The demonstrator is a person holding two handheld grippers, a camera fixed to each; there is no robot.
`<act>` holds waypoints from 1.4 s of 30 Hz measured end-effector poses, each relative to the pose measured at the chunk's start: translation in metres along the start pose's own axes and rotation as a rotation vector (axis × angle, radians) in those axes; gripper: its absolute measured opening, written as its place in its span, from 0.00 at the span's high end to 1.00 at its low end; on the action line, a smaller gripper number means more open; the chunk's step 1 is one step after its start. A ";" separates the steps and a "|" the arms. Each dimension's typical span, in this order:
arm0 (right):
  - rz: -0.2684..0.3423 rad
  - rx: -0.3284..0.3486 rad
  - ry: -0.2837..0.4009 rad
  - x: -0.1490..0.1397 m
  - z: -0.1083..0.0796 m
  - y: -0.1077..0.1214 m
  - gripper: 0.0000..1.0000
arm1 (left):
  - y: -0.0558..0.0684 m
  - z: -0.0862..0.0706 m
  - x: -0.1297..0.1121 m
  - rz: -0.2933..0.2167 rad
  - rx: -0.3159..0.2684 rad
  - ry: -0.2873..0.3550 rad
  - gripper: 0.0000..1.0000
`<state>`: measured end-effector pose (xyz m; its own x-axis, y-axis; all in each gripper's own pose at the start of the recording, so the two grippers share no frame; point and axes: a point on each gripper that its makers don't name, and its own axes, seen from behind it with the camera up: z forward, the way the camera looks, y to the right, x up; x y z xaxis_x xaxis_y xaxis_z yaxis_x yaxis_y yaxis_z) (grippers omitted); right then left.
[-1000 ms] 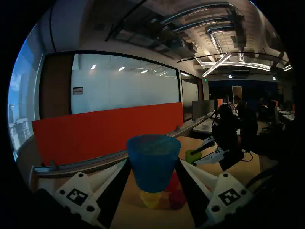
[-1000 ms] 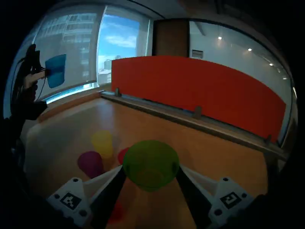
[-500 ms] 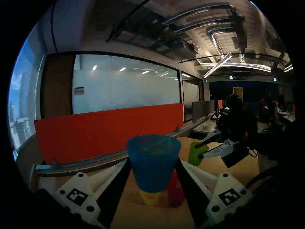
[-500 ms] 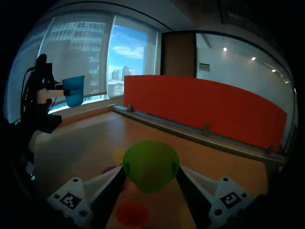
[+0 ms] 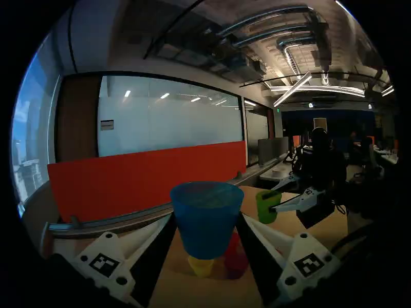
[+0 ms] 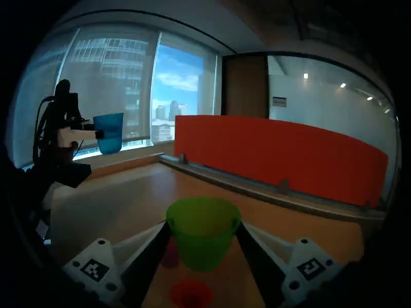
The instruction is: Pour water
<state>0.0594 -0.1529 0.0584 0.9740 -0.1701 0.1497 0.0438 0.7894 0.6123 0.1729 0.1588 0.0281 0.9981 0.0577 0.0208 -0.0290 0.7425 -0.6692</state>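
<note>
In the left gripper view my left gripper (image 5: 206, 222) is shut on a blue cup (image 5: 206, 226), held upright above the wooden table (image 5: 216, 292). Below it stand a yellow cup (image 5: 200, 266), a red cup (image 5: 234, 245) and a magenta cup (image 5: 239, 262). Farther right, the right gripper (image 5: 298, 200) holds a green cup (image 5: 267, 206) upright. In the right gripper view my right gripper (image 6: 204, 232) is shut on that green cup (image 6: 204, 238). A red cup (image 6: 191, 294) and a purple cup (image 6: 170, 252) stand below. At far left the left gripper (image 6: 77, 135) carries the blue cup (image 6: 109, 133).
An orange divider panel (image 6: 287, 159) with a metal rail runs along the table's far edge. Large windows (image 6: 118, 92) lie beyond the table's left end. A person (image 5: 321, 164) sits in the dark office at the back right. Bare tabletop (image 6: 128, 200) lies between the grippers.
The right gripper has tipped back to level, so the green cup went from mouth-forward to upright. The left gripper and blue cup barely moved.
</note>
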 end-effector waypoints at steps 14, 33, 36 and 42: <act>0.016 0.012 0.084 0.016 -0.002 -0.008 0.09 | 0.000 -0.004 -0.002 0.005 -0.003 -0.001 0.19; -0.010 0.066 0.094 0.021 0.007 -0.033 0.10 | 0.010 -0.002 0.000 0.118 -0.025 0.019 0.19; -0.023 0.081 0.090 0.020 0.011 -0.042 0.10 | 0.011 0.001 0.001 0.152 -0.018 0.020 0.19; -0.023 0.124 0.093 0.018 0.019 -0.059 0.10 | 0.009 0.005 0.006 0.191 -0.003 0.020 0.19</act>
<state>0.0699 -0.2136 0.0393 0.9896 -0.1280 0.0655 0.0446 0.7063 0.7065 0.1781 0.1690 0.0261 0.9754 0.1839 -0.1217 -0.2178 0.7173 -0.6618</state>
